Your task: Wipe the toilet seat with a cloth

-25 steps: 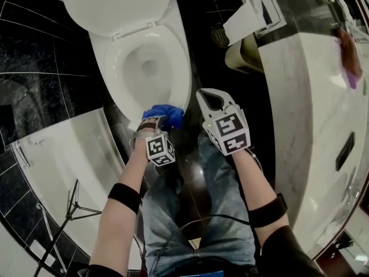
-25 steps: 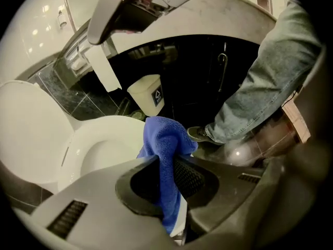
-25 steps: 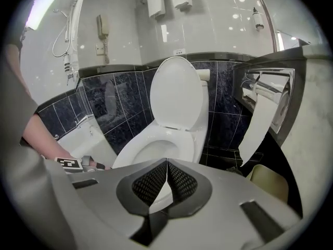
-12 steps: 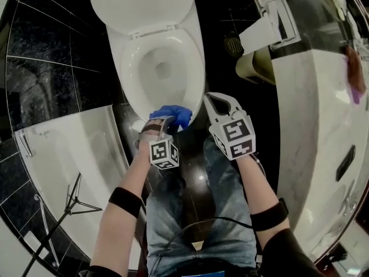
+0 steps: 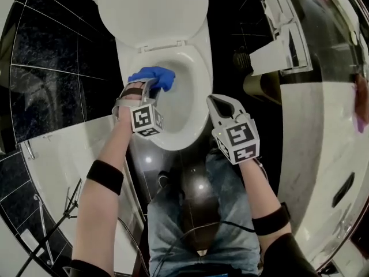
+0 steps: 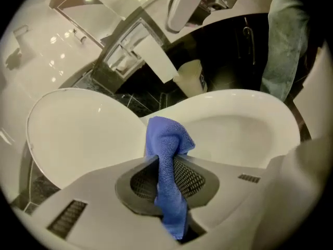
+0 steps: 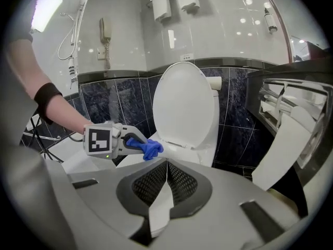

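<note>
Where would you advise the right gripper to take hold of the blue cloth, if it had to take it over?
Probably the bunched free end of the blue cloth, which sticks out beyond the tips of the left gripper. The rest is pinched between those jaws. The right gripper, shut and empty, would open and come from the right, across the toilet seat.

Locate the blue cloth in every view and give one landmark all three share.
Head view: blue cloth upper centre-left, at the left gripper's tip.
Left gripper view: centre, blue cloth pinched between the jaws.
Right gripper view: left of centre, blue cloth at the left gripper's tip.
Shared landmark: the raised toilet lid.
</note>
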The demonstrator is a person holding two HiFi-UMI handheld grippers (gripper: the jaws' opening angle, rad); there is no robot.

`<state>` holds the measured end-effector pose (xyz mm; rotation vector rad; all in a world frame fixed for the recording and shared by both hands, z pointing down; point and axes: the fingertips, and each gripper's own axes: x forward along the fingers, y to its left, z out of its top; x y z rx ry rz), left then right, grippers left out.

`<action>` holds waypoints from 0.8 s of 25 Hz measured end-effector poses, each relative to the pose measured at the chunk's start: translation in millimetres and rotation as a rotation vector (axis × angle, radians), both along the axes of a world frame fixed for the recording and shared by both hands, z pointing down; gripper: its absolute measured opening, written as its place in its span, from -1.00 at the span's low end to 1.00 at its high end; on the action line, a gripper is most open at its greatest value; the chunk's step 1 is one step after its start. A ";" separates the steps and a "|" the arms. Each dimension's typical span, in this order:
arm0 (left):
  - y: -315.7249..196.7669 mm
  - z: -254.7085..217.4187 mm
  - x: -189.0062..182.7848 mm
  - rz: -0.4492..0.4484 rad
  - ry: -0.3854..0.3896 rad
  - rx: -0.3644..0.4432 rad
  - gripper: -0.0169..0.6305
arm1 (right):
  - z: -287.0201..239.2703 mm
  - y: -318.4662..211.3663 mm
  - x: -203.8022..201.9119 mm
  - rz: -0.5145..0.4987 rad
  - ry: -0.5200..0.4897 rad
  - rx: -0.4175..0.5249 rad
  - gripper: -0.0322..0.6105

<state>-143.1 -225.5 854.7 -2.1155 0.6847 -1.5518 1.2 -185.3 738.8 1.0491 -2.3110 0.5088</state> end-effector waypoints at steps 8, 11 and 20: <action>-83.1 43.2 -29.5 0.114 -0.240 0.062 -0.74 | 24.2 -57.2 -2.9 -0.066 -0.002 0.031 -0.85; -87.7 56.3 -23.3 0.179 -0.292 0.053 -0.74 | 35.5 -65.3 5.6 -0.069 -0.003 0.030 -0.85; -95.8 93.1 -23.9 0.269 -0.417 0.034 -0.74 | 62.3 -69.7 30.7 -0.045 0.000 -0.002 -0.85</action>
